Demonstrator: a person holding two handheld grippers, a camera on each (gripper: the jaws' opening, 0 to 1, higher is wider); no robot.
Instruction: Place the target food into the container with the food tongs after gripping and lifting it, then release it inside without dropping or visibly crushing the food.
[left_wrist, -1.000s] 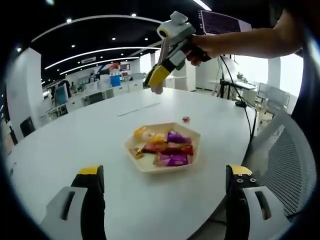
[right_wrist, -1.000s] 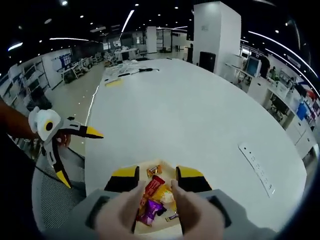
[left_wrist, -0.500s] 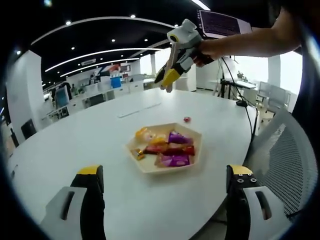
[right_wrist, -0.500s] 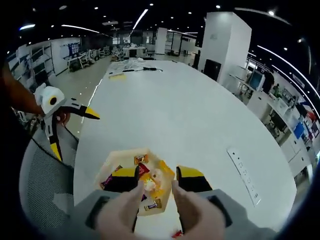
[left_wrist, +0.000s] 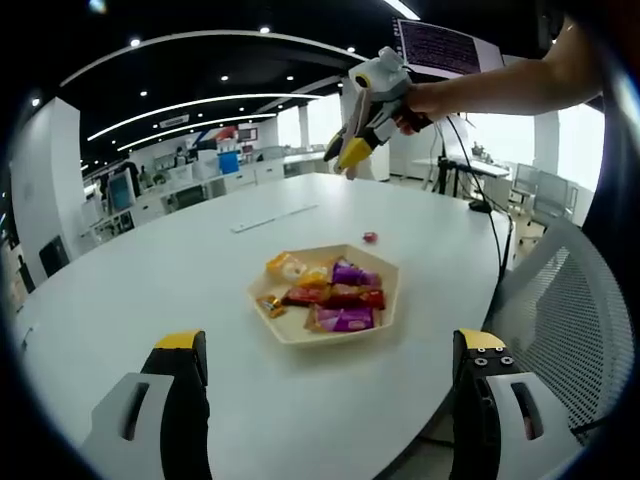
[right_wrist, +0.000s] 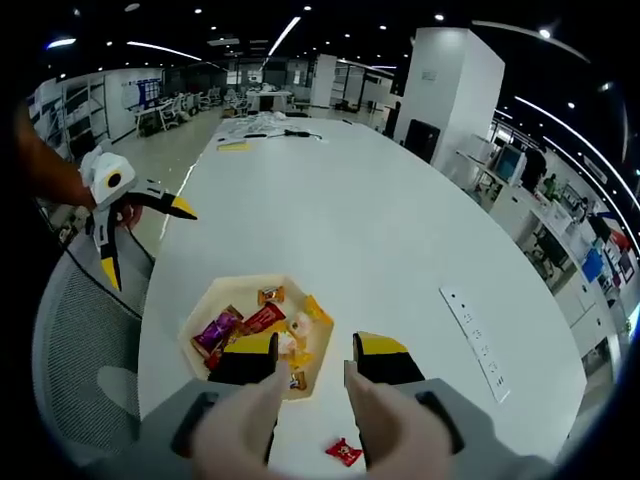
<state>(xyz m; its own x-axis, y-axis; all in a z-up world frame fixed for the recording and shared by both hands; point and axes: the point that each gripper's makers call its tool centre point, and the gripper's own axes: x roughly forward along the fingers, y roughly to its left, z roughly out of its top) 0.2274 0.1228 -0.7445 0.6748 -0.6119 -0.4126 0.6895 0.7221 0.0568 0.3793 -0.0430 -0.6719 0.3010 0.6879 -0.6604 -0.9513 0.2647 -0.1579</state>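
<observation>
A beige hexagonal tray (left_wrist: 292, 328) on the round white table (left_wrist: 150, 280) holds several wrapped candies (left_wrist: 340, 297) in purple, red and yellow. One small red candy (left_wrist: 370, 237) lies on the table beyond it. My left gripper (left_wrist: 330, 340) is low at the table's near edge, jaws wide open and empty. A hand holds my right gripper (left_wrist: 347, 158) high over the far side, tips pointing down. In the right gripper view the tray (right_wrist: 188, 335) sits left of centre and the red candy (right_wrist: 343, 452) is low between the jaws. My right gripper (right_wrist: 317, 345) keeps a narrow empty gap. The left gripper (right_wrist: 147, 245) is spread wide.
A white power strip (right_wrist: 478, 342) lies on the table to the right of the tray, also seen as a power strip (left_wrist: 272, 217) beyond it. A grey mesh chair (left_wrist: 560, 300) stands at the table's edge. Office desks and a pillar (right_wrist: 450, 70) are behind.
My right gripper has risen and drifted away from above the tray toward the loose red candy, which now shows in its view. My left gripper has stayed in place, open.
</observation>
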